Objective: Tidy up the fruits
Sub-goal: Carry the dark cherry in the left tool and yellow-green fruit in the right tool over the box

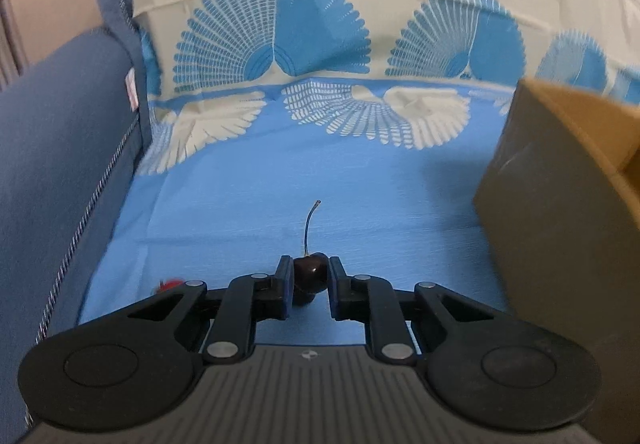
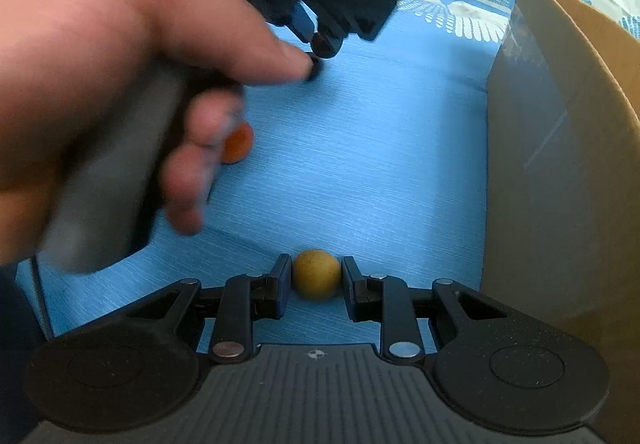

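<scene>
A dark cherry (image 1: 310, 278) with a long stem sits between the pads of my left gripper (image 1: 310, 264), which is shut on it above the blue cloth (image 1: 360, 196). In the right wrist view the same left gripper (image 2: 322, 40) is at the top, held by a hand (image 2: 120, 64), with the cherry (image 2: 325, 43) at its tips. My right gripper (image 2: 316, 268) is shut on a small round yellow fruit (image 2: 316, 275) low over the cloth. An orange fruit (image 2: 239, 142) lies on the cloth, partly hidden behind the hand's fingers.
An open cardboard box (image 1: 560, 204) stands at the right, and its wall (image 2: 560, 164) is close to the right gripper. A dark blue cushion (image 1: 60, 164) borders the cloth on the left. A small red thing (image 1: 170, 283) peeks out beside the left gripper's finger.
</scene>
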